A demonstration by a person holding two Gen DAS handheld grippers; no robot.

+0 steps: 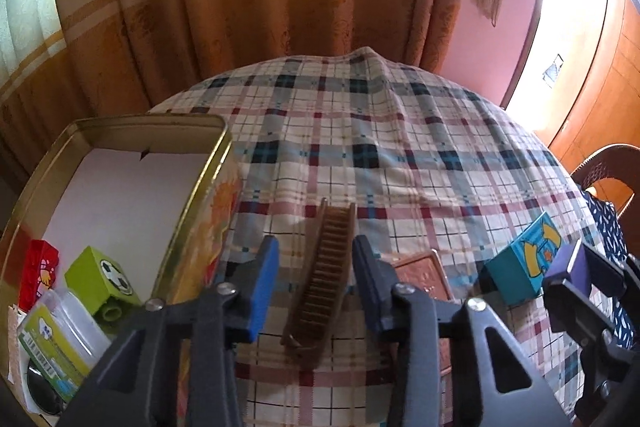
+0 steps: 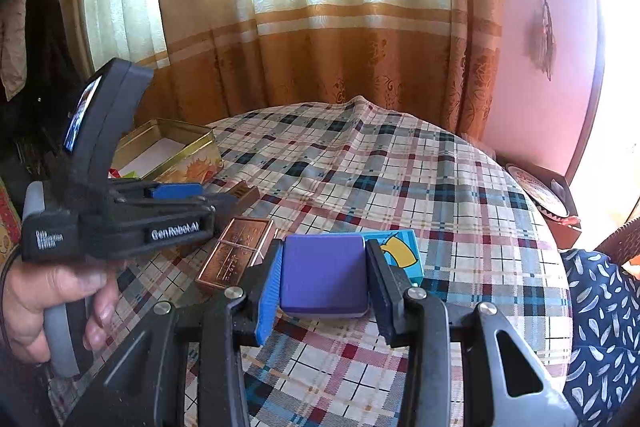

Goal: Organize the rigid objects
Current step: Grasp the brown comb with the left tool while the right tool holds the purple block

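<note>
My left gripper is open, its jaws on either side of a brown comb lying on the checked tablecloth, not touching it. The comb's tip shows past the left gripper in the right wrist view. My right gripper is shut on a purple block, held just above the cloth; it also shows in the left wrist view. A gold tin sits at the left, holding a green football block, a red block and a clear plastic case.
A copper-coloured flat box lies between the two grippers. A turquoise block with a yellow picture stands behind the purple block. The round table falls away to curtains behind; a chair is at the right.
</note>
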